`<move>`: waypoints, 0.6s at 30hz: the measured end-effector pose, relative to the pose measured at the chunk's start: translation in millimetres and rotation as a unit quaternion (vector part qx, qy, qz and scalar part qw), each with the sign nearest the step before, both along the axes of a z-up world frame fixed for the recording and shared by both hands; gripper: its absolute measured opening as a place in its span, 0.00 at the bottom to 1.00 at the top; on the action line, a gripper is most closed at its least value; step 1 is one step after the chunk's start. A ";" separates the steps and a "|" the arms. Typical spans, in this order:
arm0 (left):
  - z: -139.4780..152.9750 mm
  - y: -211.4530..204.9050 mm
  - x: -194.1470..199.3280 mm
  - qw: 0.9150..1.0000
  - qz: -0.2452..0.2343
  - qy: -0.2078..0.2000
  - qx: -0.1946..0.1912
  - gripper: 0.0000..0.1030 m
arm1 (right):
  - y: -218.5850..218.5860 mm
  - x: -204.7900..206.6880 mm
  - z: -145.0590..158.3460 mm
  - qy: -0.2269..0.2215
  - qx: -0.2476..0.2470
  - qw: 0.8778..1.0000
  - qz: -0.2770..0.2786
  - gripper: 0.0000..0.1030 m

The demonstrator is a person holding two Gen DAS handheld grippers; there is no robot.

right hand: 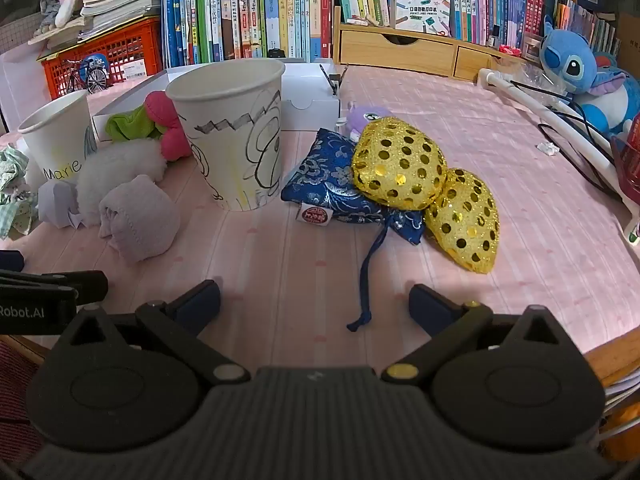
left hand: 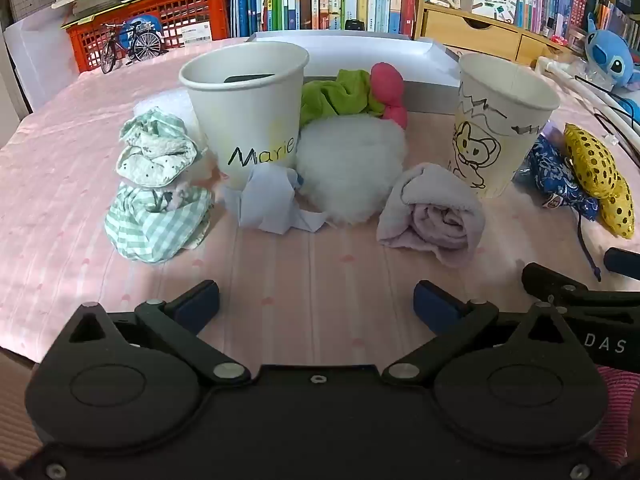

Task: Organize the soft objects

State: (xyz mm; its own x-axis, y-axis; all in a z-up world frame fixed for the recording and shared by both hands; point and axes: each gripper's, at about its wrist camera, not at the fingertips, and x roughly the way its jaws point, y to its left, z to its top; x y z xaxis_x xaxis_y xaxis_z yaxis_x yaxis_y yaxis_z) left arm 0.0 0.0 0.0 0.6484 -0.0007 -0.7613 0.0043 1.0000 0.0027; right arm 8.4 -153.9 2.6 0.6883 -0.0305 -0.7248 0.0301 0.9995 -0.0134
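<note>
On the pink tablecloth (left hand: 320, 280) seen from the left wrist camera, the left gripper (left hand: 316, 304) hangs low with its blue-padded fingers (left hand: 196, 304) spread wide and nothing between them. Ahead stands a paper cup lettered "Marie" (left hand: 246, 108), upright. Just left of it lie two crumpled green-and-white cloths (left hand: 158, 192), one on top of the other. A crumpled white paper (left hand: 272, 200) lies at the cup's foot, touching a fluffy white puff (left hand: 348, 168). Behind the puff sit a green cloth (left hand: 340, 94) and a pink plush piece (left hand: 388, 88), against a flat white box (left hand: 360, 52). A rolled lilac towel (left hand: 434, 212) lies in front of a second cup with a cartoon drawing (left hand: 500, 120).

From the right wrist camera, the right gripper (right hand: 314, 304) also has its fingers (right hand: 434, 306) wide apart and empty. The drawn cup (right hand: 236, 132) stands upright to the left of centre. Beside it lies a blue brocade pouch (right hand: 324, 176), its cord trailing toward the gripper. Two gold sequined pouches (right hand: 400, 164) rest on and against the blue one. A blue plush toy (right hand: 580, 72) sits at the far right edge.
</note>
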 end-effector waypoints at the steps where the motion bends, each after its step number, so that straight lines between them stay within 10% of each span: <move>1: 0.0 0.0 0.0 1.000 0.000 0.000 0.000 1.00 | 0.1 0.0 0.0 0.000 -0.001 1.000 0.000 1.00; 18: -0.1 -0.1 0.1 1.000 0.000 0.002 0.001 1.00 | 0.6 0.5 0.0 0.000 0.000 1.000 0.000 1.00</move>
